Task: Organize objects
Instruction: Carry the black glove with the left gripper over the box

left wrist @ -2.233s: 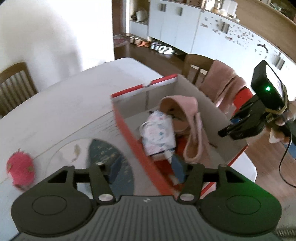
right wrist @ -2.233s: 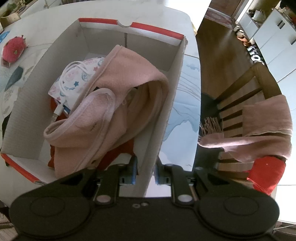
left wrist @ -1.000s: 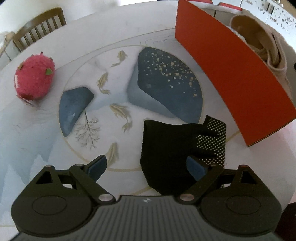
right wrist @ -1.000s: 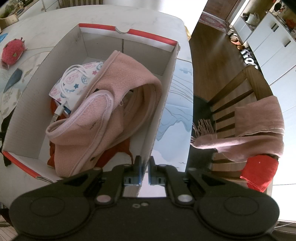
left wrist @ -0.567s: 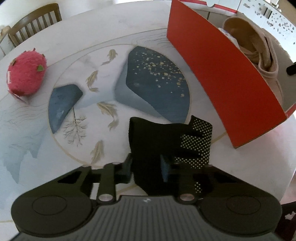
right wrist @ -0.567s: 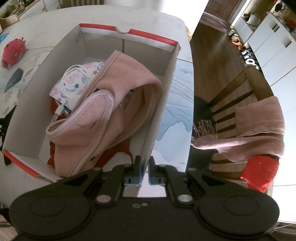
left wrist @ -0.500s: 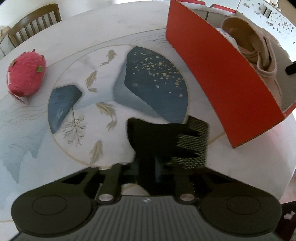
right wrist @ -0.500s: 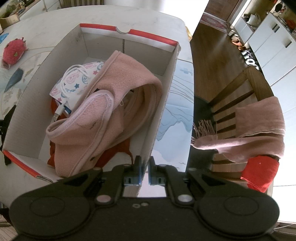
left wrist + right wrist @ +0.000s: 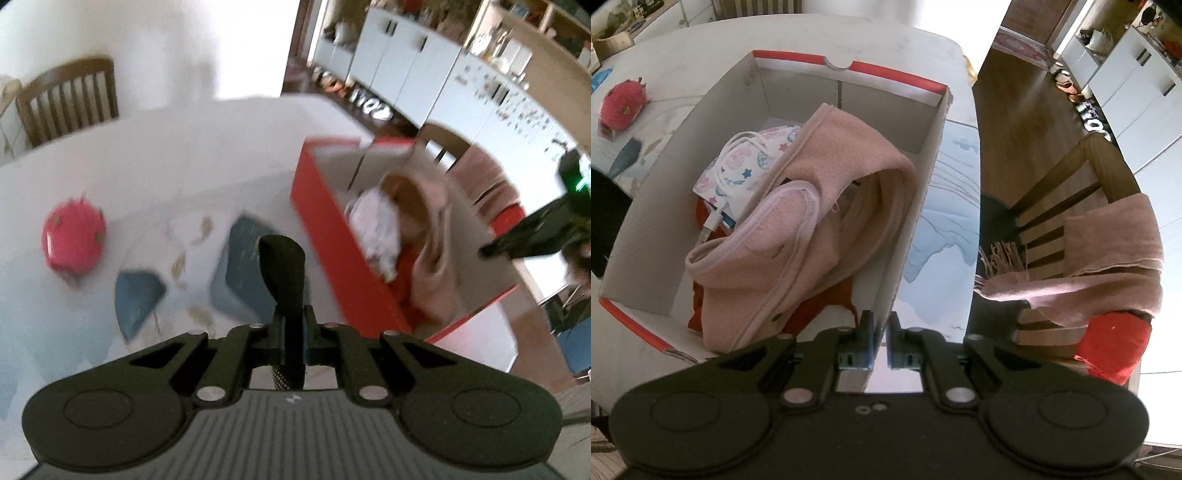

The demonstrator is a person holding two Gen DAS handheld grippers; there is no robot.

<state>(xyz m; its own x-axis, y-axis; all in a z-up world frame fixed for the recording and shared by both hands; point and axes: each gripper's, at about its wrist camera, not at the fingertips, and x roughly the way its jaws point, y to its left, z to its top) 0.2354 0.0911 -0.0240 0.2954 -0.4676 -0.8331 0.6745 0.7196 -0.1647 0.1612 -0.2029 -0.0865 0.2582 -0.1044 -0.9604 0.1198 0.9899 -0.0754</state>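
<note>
Your left gripper (image 9: 291, 343) is clamped on the black glove (image 9: 284, 273), which hangs above the table. The open box (image 9: 925, 144) lies to its right; your right gripper (image 9: 880, 345) pinches the box's wall.

Daylit room, left view blurred, right view sharp.

Left wrist: heavy motion blur over table (image 9: 155, 155), red box (image 9: 325, 236) & pink toy (image 9: 74, 240); only the gripper body is crisp. Wall behind blown out white. Right wrist: clean focus on box contents, e.g. pink cloth (image 9: 812, 206). Strong glare from far right edge & top, floor (image 9: 1015, 110) shiny w/ reflection. Both views: fisheye bend, dark corners, soft shadows inside box.
</note>
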